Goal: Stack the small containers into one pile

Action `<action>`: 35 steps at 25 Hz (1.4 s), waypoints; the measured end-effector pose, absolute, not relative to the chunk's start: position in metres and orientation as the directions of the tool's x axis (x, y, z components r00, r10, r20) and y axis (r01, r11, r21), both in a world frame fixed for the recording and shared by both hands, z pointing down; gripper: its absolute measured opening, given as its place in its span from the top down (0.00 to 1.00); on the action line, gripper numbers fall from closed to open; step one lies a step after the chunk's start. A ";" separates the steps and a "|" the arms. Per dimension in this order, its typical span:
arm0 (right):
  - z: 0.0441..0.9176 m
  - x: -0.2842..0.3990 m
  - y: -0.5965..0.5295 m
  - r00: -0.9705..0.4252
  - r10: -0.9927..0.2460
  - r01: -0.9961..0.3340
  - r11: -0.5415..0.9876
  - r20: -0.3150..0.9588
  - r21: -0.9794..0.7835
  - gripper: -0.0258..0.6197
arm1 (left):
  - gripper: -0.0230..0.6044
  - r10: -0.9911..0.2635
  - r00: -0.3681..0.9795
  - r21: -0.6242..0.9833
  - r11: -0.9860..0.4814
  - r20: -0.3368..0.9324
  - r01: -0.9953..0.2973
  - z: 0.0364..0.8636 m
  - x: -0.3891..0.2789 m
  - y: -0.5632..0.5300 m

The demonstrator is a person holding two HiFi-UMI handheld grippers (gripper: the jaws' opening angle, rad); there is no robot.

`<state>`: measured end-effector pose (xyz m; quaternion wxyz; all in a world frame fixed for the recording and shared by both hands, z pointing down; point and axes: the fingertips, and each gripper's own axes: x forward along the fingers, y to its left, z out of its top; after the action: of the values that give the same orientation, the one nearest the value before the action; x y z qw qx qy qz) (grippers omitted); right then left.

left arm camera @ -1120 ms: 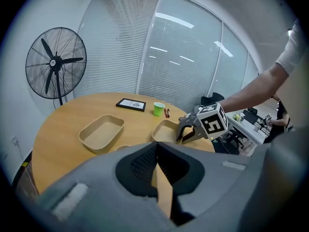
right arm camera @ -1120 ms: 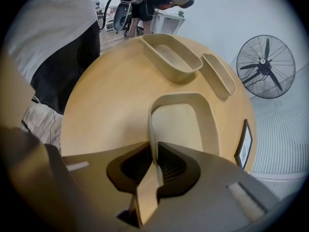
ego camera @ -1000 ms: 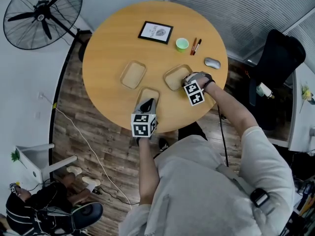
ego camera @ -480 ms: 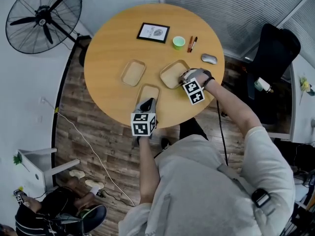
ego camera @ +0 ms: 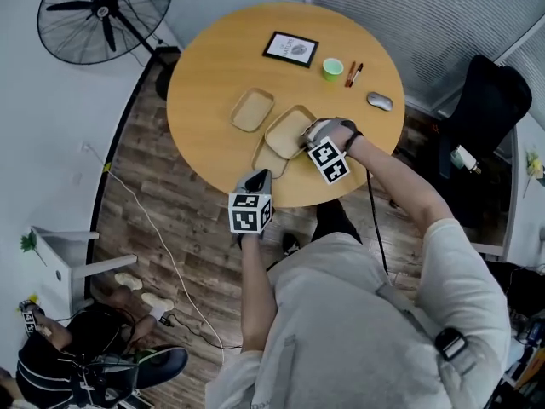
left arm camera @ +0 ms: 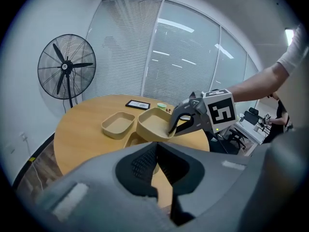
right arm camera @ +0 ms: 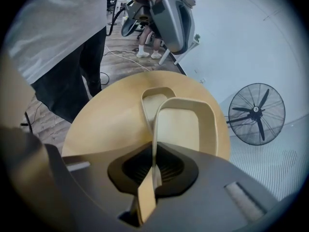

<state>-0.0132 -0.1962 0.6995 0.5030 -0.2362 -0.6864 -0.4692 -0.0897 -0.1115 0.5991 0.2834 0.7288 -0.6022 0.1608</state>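
Right hand-held gripper [ego camera: 306, 136], jaws clamped on the rim of a beige container [ego camera: 288, 131], holds it raised partly over a second container [ego camera: 267, 162] that lies on the tabletop [ego camera: 213, 66]. A third container [ego camera: 253, 110] lies just to the far left of these. Left hand-held gripper [ego camera: 258, 181], jaws together and empty, hangs off the tabletop's near edge.

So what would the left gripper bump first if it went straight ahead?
Probably the lifted tray in the right gripper, or the near tray lying just under it; depth is unclear.
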 end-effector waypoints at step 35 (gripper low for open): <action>0.743 -0.057 -0.141 -0.249 0.055 0.954 0.188 0.967 0.235 0.92 | 0.96 -0.780 0.056 0.245 0.126 0.624 -0.961 0.611 -0.143 -0.050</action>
<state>-0.0569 -0.1409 0.7432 0.4582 -0.4068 -0.6196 -0.4905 -0.1425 -0.0503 0.6112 0.3316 0.6467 -0.6731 0.1370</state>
